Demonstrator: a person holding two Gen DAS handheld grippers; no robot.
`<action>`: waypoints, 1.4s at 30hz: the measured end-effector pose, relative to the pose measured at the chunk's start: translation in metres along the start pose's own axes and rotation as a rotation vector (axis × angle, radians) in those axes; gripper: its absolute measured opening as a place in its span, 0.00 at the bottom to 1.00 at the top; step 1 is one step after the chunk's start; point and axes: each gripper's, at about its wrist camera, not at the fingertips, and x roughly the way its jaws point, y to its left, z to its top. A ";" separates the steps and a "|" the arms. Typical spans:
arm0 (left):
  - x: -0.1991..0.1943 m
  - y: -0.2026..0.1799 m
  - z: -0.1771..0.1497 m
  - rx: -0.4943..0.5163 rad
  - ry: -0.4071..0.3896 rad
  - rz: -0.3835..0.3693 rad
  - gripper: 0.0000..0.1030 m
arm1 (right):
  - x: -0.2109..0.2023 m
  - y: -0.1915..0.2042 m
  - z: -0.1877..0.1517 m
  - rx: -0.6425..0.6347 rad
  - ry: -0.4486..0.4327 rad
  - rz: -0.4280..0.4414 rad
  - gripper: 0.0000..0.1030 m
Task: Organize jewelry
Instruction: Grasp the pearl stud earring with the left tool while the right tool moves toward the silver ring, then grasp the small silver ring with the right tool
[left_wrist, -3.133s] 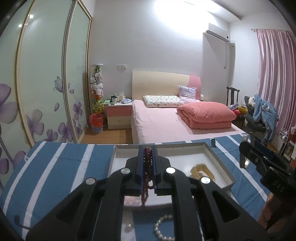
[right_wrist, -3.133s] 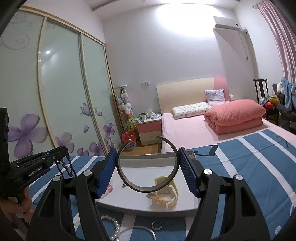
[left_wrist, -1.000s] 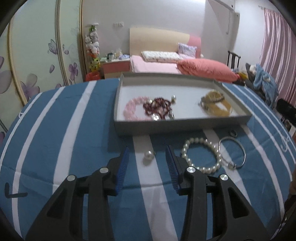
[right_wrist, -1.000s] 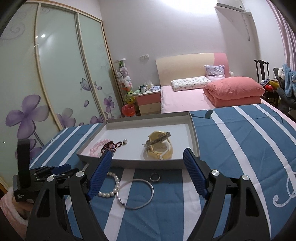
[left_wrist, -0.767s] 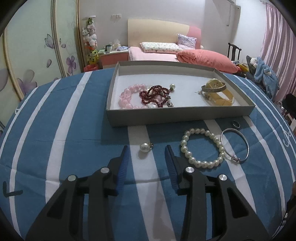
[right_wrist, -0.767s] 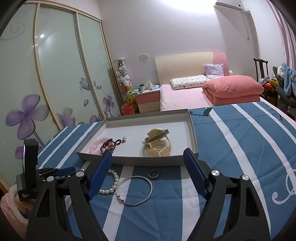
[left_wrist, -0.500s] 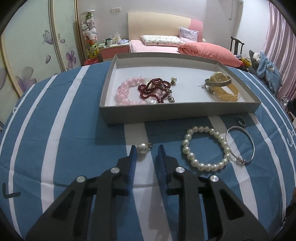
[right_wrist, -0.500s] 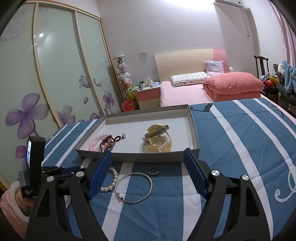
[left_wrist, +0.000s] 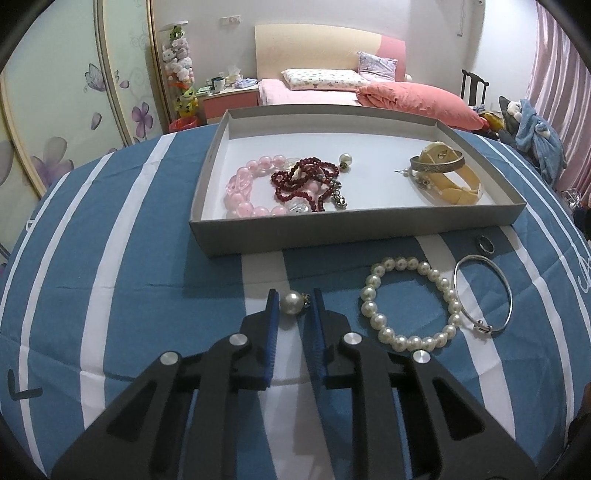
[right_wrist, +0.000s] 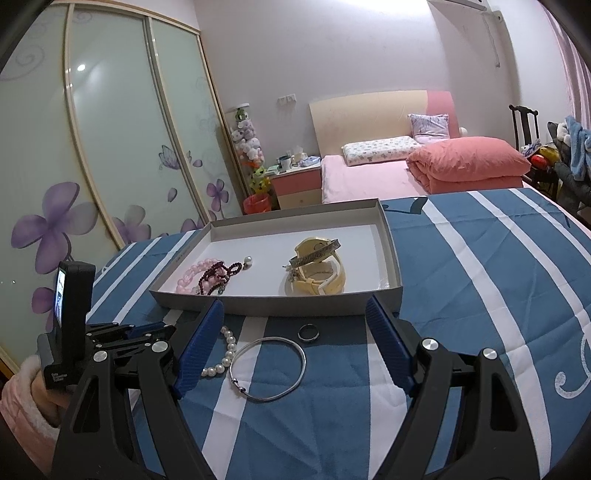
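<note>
A grey tray (left_wrist: 332, 230) on the blue striped cloth holds a pink bead bracelet (left_wrist: 245, 184), a dark red bead string (left_wrist: 303, 181), a pearl earring (left_wrist: 345, 159) and a yellow bangle with a silver band (left_wrist: 448, 173). In front of the tray lie a single pearl earring (left_wrist: 291, 302), a pearl bracelet (left_wrist: 410, 304), a silver bangle (left_wrist: 484, 293) and a dark ring (left_wrist: 484, 243). My left gripper (left_wrist: 293, 301) straddles the single pearl, jaws narrowed with a small gap each side. My right gripper (right_wrist: 293, 325) is wide open above the silver bangle (right_wrist: 267, 369) and ring (right_wrist: 309, 332).
The tray (right_wrist: 295, 306) sits at the middle of the cloth. The left gripper's body and the hand holding it (right_wrist: 66, 332) show at the left of the right wrist view. A bed (right_wrist: 406, 166) and wardrobe doors stand behind.
My left gripper set the red beads in the tray, came down in front of it and narrowed around the single pearl. My right gripper let go of the silver bangle and hovers open.
</note>
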 end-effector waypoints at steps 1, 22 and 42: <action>0.000 0.000 0.000 -0.001 0.000 0.002 0.18 | 0.000 0.000 0.000 -0.001 0.001 0.000 0.77; -0.004 0.050 -0.004 -0.103 -0.001 0.072 0.15 | 0.025 0.002 -0.020 -0.071 0.191 -0.043 0.60; -0.006 0.051 -0.005 -0.104 0.000 0.069 0.15 | 0.096 0.008 -0.010 -0.082 0.338 -0.153 0.38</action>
